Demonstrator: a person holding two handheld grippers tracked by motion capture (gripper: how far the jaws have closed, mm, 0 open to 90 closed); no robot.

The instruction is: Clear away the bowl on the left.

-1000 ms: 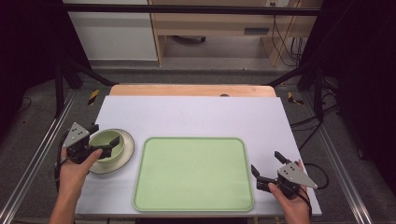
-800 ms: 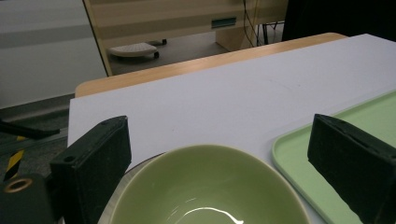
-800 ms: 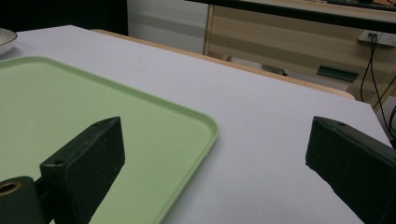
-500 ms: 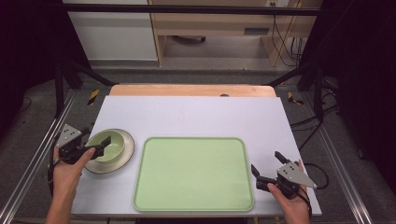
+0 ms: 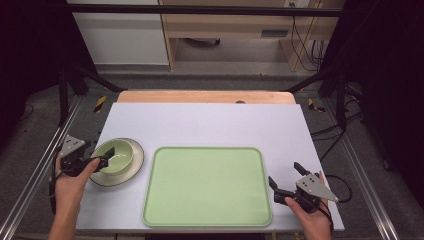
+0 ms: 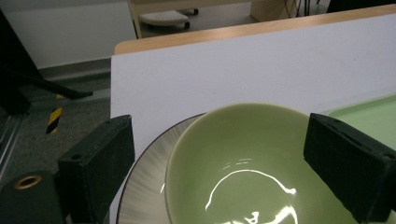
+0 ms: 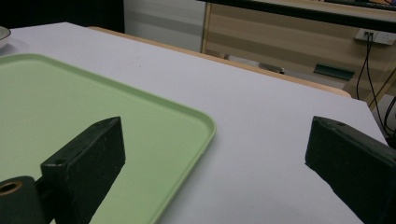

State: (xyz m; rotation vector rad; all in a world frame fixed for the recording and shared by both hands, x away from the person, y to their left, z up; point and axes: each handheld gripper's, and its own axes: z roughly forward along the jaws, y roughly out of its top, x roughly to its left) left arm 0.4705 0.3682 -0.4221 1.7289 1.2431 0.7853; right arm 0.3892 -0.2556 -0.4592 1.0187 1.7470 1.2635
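Green bowl [image 5: 115,156] upright on plate [image 5: 131,172], mouth up, between the spread jaws of left hand-held gripper [image 5: 104,159].

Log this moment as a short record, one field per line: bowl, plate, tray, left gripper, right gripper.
bowl: green bowl, empty, sits on the plate
plate: grey plate, left of the tray
tray: green tray, empty, mid-table
left gripper: left gripper open, jaws either side of the bowl's near rim
right gripper: right gripper open, at the tray's right corner, holding nothing
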